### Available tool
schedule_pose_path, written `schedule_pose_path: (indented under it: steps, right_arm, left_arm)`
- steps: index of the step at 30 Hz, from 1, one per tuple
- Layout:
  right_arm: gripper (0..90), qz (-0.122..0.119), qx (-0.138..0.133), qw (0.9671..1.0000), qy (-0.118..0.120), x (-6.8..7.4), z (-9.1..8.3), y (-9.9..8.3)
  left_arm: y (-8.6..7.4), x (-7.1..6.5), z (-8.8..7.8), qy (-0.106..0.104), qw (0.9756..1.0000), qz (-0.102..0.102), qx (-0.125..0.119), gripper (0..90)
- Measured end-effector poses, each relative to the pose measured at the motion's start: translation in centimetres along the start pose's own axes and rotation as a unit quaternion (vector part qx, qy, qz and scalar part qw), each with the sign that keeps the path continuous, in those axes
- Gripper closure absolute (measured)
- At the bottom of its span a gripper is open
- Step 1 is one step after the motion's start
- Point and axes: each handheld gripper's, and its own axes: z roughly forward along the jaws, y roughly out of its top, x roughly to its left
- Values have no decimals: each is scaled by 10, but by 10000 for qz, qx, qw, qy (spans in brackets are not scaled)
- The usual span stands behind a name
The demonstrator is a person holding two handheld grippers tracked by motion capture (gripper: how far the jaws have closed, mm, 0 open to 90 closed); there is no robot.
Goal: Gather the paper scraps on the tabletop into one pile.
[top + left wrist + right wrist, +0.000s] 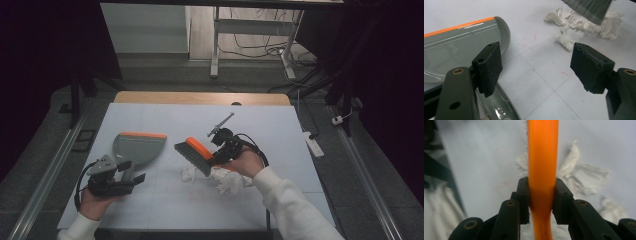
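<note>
Jaws of the right gripper are clamping the orange plastic handle of the grey-bristled hand brush, whose bristles are hanging just above the crumpled white paper scraps; jaws of the left gripper are standing wide apart with nothing between the pads, just beside the handle of the grey plastic dustpan with the orange front lip. Relative to the dustpan, the scraps are lying near its right side on the white table sheet, none inside the pan as far as the high view is showing. Judged from this layout, the brush pickup is done; sweeping the scraps into the dustpan is remaining, and the left gripper is not yet holding the pan steady.
</note>
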Motion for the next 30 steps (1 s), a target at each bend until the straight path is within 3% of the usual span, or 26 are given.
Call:
schedule_pose_path:
  steps: [2, 7, 12, 16, 19, 21, 25, 27, 30]
  right_arm:
    - [696, 85, 29, 9997, 217, 4, 4, -2]
    - [696, 213, 37, 9968, 770, 17, 35, 7]
    - [696, 396, -48, 9949, 930, 24, 62, 22]
    - [695, 537, -175, 9953, 786, 18, 71, 28]
    - [696, 671, -96, 9964, 519, 6, 70, 23]
    - [695, 747, -99, 9969, 230, -5, 62, 16]
    - [696, 938, -290, 9949, -231, -26, 37, 1]
    - [696, 965, -427, 9942, -220, -31, 27, -4]
    - [696, 753, -663, 9948, -177, -25, 16, -5]
  left_arm:
    - [0, 0, 1, 6, 10000, 11, 12, 263]
    - [0, 0, 0, 23, 10000, 21, 3, 263]
    - [0, 1, 0, 41, 10000, 33, 4, 263]
    - [-1, 0, 0, 41, 10000, 35, -6, 263]
    - [-1, 0, 0, 38, 10000, 46, -2, 263]
    - [0, 0, 0, 37, 10000, 47, -6, 263]
    - [0, 0, 1, 44, 10000, 52, 11, 263]
    - [0, -1, 1, 45, 10000, 57, 13, 263]
    - [0, -1, 2, 50, 10000, 45, 21, 263]
